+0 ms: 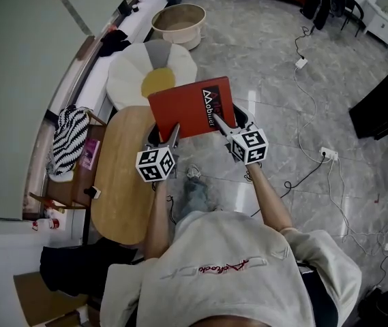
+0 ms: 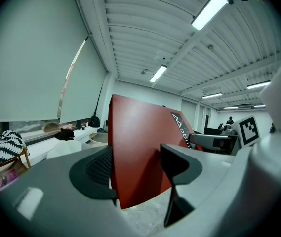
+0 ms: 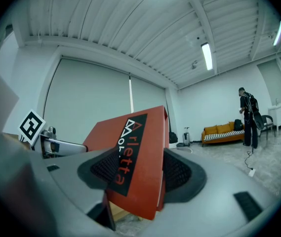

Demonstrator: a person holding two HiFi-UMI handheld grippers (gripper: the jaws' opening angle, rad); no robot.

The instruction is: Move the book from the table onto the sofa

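A red book [image 1: 192, 107] with a black title strip is held in the air in front of the person, past the end of the oval wooden table [image 1: 122, 176]. My left gripper [image 1: 175, 132] is shut on the book's near left corner and my right gripper [image 1: 219, 121] on its near right edge. In the left gripper view the book [image 2: 140, 142] stands on edge between the jaws of the left gripper [image 2: 140, 174], with the right gripper [image 2: 214, 141] beyond. In the right gripper view the right gripper [image 3: 140, 174] clamps the book [image 3: 130, 152]. An orange sofa [image 3: 224, 132] stands far off.
A daisy-shaped cushion [image 1: 153, 73] and a beige basin [image 1: 178, 22] lie on the floor beyond the book. A chair with a striped cloth [image 1: 67, 142] is left of the table. Cables and a power strip [image 1: 329, 154] run over the floor at right. A person [image 3: 248, 116] stands by the sofa.
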